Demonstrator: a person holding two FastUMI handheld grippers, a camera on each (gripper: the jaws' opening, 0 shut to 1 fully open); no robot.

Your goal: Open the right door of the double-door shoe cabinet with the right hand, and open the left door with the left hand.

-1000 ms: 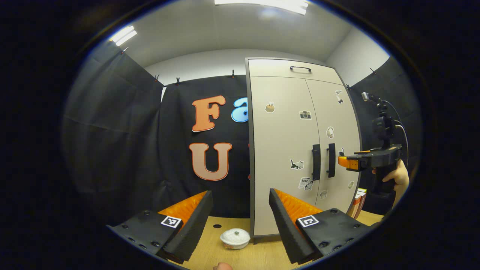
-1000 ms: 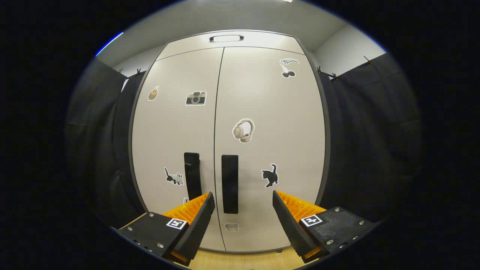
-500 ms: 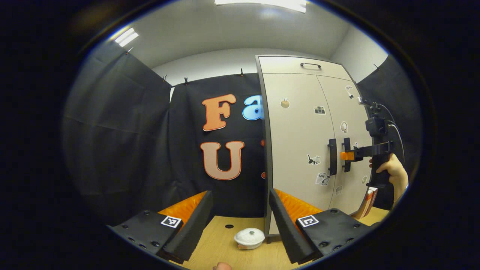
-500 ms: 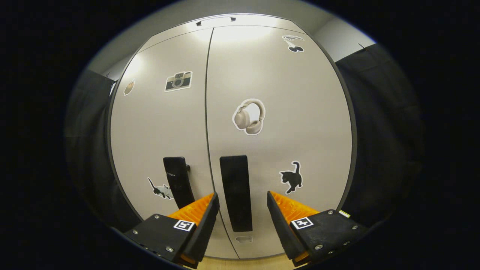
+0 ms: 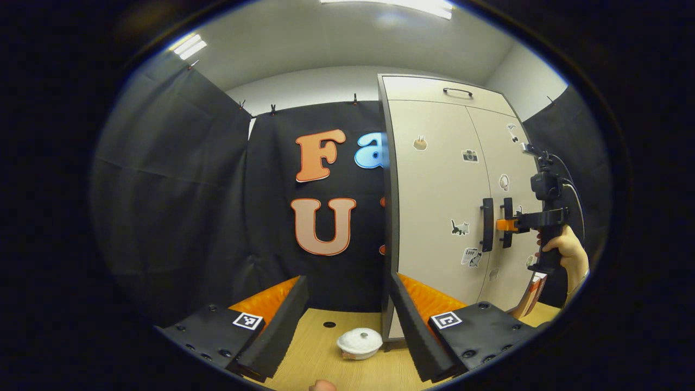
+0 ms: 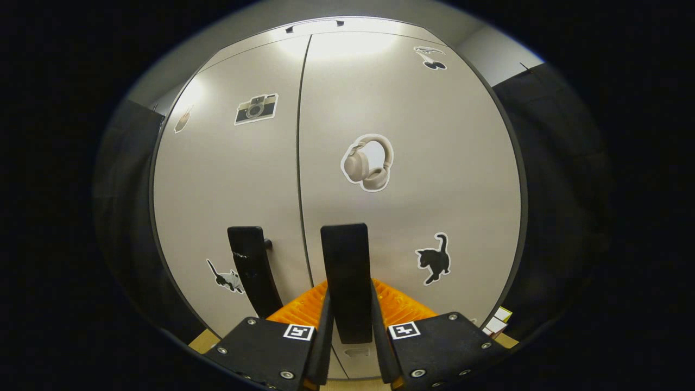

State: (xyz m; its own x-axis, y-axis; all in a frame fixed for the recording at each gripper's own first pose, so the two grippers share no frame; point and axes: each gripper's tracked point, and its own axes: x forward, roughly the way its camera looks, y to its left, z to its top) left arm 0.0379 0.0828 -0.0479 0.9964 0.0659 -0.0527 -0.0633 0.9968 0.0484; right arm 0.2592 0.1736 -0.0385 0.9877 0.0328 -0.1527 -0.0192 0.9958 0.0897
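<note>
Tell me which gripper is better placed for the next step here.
Right. The right gripper is closed on the right door handle, ready to pull, and both doors look closed. The left gripper is open, well back from the left door handle.

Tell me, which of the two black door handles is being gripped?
The right door's handle: the right gripper is clamped on it, while the left door's handle stands free.

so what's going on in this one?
A person is working a double-door shoe cabinet with handheld tongs. The right tongs are closed on the right door's black handle, both fingers pressing its sides; both doors look shut. The left tongs hang open off the cabinet's left side, nowhere near the left door's handle. A small white lidded pot sits on the wooden tabletop.
</note>
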